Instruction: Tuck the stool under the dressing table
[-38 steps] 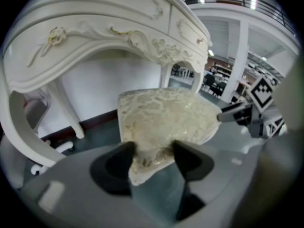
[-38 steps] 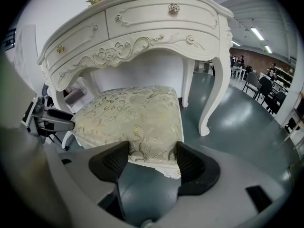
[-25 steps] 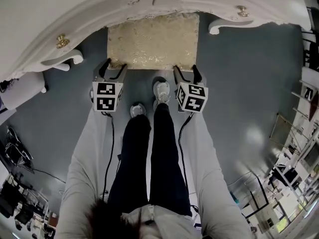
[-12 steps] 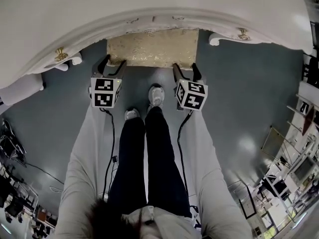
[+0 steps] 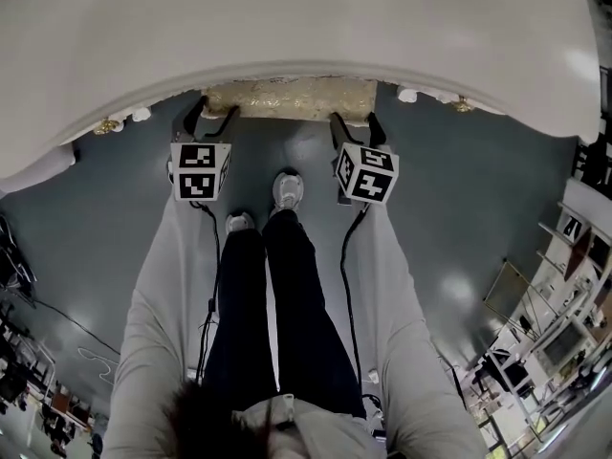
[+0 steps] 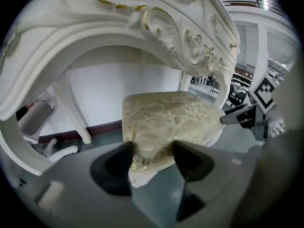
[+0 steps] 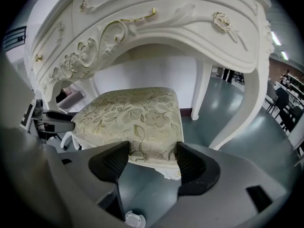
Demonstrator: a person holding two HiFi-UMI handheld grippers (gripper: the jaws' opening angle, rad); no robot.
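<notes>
The stool (image 5: 287,98) has a gold floral cushion on a white frame. Only a narrow strip of it shows past the white dressing table (image 5: 287,17) in the head view. My left gripper (image 5: 212,119) is shut on the stool's near left corner (image 6: 149,163), and my right gripper (image 5: 354,122) is shut on its near right corner (image 7: 152,151). The right gripper view shows the cushion (image 7: 133,115) sitting under the table's carved arch (image 7: 180,18). The left gripper view shows the same arch (image 6: 95,32) above the cushion (image 6: 166,118).
The table's curved white legs (image 7: 254,94) (image 6: 71,113) stand on either side of the stool. The person's shoes (image 5: 287,189) are on the grey floor just behind it. Cables hang from both grippers. Cluttered shelves (image 5: 574,285) line the right side.
The stool has slid farther under the table, so much less cushion shows. Both grippers have moved forward with it, and the person has stepped forward.
</notes>
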